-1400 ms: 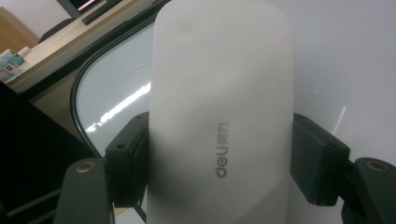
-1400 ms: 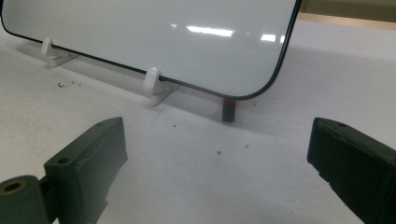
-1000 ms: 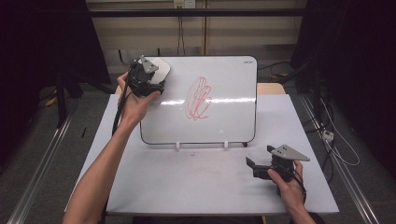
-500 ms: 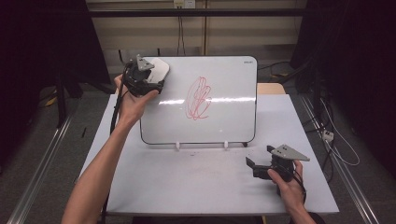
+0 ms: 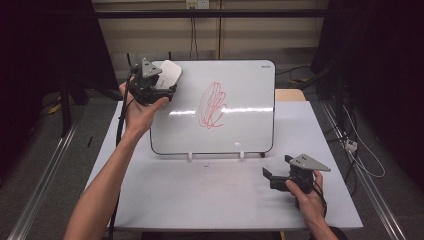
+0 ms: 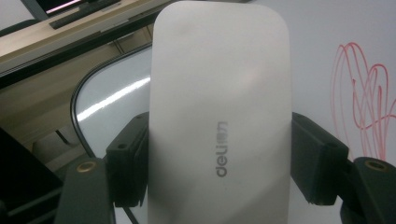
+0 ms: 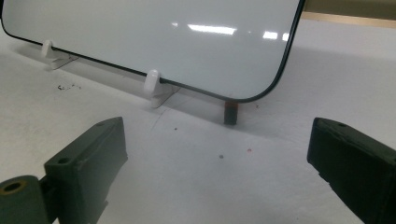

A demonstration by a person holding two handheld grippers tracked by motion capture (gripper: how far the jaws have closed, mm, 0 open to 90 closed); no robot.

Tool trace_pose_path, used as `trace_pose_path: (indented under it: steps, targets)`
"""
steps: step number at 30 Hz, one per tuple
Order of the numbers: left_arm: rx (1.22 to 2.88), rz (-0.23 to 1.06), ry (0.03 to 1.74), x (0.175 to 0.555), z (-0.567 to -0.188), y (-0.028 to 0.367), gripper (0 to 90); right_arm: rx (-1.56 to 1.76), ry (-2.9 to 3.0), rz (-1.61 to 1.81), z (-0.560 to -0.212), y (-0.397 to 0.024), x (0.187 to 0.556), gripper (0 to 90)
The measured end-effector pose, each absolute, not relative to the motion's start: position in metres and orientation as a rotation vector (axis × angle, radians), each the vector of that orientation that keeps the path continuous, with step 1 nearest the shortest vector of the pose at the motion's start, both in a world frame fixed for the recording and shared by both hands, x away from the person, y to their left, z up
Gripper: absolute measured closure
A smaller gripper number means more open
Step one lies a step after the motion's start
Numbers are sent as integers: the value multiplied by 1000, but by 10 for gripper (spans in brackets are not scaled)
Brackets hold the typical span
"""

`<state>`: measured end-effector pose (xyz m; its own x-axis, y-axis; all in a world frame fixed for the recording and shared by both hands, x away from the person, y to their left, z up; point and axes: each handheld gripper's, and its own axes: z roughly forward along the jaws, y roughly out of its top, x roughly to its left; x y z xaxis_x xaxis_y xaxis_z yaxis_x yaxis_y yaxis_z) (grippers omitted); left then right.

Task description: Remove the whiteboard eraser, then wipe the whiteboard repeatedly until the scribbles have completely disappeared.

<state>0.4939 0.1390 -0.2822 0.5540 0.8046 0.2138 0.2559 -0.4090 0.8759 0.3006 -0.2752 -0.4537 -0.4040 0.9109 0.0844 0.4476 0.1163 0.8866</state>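
Left tongs [image 5: 159, 86] are held at the upper left corner of the whiteboard [image 5: 240, 135], jaws clamped on a white eraser [image 5: 167, 74]. In the left gripper view the eraser [image 6: 219, 112] sits lengthwise between both black jaws, each pressed flat against a long side, grey "deli" lettering facing up. The eraser lies against or just over the board's top left edge; contact with the surface cannot be told. The left hand [image 5: 142, 107] wraps the gripper body from below, forearm running up from the bottom left of the high view. Centre of the board: a red scribble [image 5: 212, 105], well to the right of the eraser, also seen at the right edge of the left gripper view [image 6: 362, 100]. The board leans on small white clips [image 5: 190, 156] on the pale tabletop [image 5: 200, 200]. Right tongs [image 5: 268, 178] rest low on the tabletop near the board's lower right corner, gripped by the right hand [image 5: 306, 192]. In the right gripper view the jaws stand wide apart with nothing between them, pointing at the board's lower edge [image 7: 187, 88].
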Motion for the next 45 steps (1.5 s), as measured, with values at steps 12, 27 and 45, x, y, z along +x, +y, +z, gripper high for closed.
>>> trace_pose_path:
  steps: [12,27,45]
  targets:
    - [1887,791,882,475,-296,151,310,1321,1913,1238,-454,-275,299,47]
    - [1881,823,853,451,-304,153,310,1315,1901,1236,-454,-277,300,46]
    - [1907,797,767,441,-305,123,310,1303,1920,1245,-455,-276,301,46]
